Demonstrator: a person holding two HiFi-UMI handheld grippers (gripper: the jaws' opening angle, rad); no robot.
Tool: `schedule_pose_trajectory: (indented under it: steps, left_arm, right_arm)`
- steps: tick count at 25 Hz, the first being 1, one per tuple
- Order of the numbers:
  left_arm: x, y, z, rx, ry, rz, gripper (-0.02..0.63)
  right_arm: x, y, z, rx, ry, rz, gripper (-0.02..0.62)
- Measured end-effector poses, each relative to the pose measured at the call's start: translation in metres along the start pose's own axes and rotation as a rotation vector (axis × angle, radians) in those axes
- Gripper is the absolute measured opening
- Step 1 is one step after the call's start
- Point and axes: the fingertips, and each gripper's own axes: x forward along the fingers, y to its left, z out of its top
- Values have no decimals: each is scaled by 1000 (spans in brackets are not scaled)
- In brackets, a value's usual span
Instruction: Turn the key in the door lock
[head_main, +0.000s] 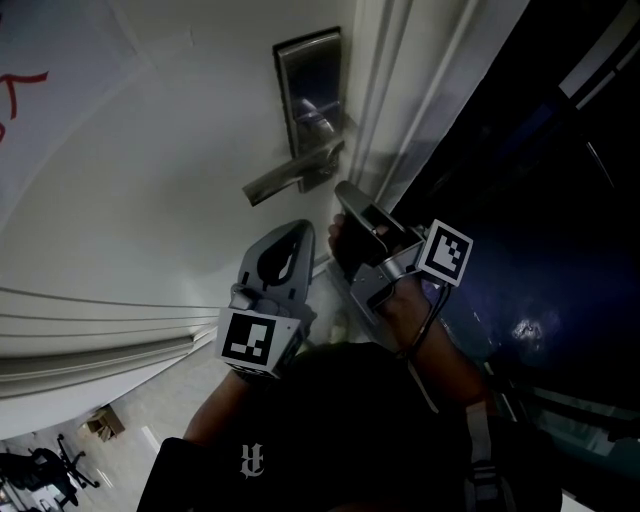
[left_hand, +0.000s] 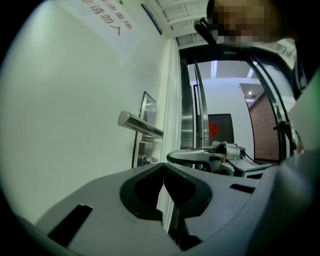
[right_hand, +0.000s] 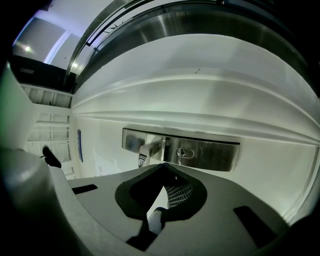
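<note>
A white door (head_main: 150, 180) fills the left and centre of the head view, which is dim and tilted. A steel lock plate (head_main: 311, 92) sits at the upper centre, with its lever handle (head_main: 288, 178) slanting down to the left below it.

The left gripper (head_main: 297, 232) is at the lower centre of the head view, pointing up at the handle but apart from it. In its own view the left gripper (left_hand: 163, 169) has both jaws pressed together at the tips with nothing between them. A small metal piece, probably the key (left_hand: 145, 159), sticks out of the plate below the handle; it is too small to be sure.

The right gripper (head_main: 350, 197) is just right of centre, its tip near the end of the handle; whether it touches is hard to tell. In its own view the right gripper (right_hand: 163, 167) also has its jaws together and empty. The plate lies sideways across the middle, and the key (right_hand: 184, 152) shows only as a small oval shape, just above the jaw tips.

The person's arms and dark clothing are cut off at the bottom edge.
</note>
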Motion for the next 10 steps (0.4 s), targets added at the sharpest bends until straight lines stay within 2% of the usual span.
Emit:
schedule_pose_trajectory:
  steps: [10]
  left_arm:
    - [3, 0, 1, 6, 0, 4, 6]
  right_arm:
    - [2, -1, 2, -14, 10, -3, 14]
